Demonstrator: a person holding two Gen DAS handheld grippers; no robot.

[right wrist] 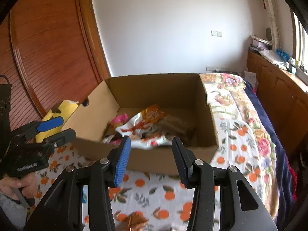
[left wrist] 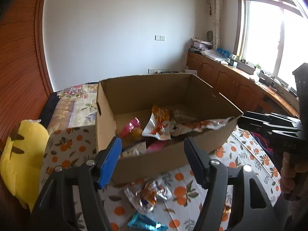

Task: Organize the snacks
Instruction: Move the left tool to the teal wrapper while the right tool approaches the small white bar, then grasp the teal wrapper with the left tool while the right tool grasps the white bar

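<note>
An open cardboard box stands on the bed and holds several snack packets, among them a white-and-orange one and a pink one. My left gripper hovers open before the box's near wall, with nothing between its fingers. A crumpled silver-and-orange packet and a blue packet lie on the sheet below it. My right gripper is open and empty at the box's near rim. An orange-brown packet lies beneath it.
The bed has an orange-print sheet and a floral quilt. A yellow plush toy lies left of the box by the wooden slatted doors. Cluttered wooden cabinets run under the window. A hand grips the left tool.
</note>
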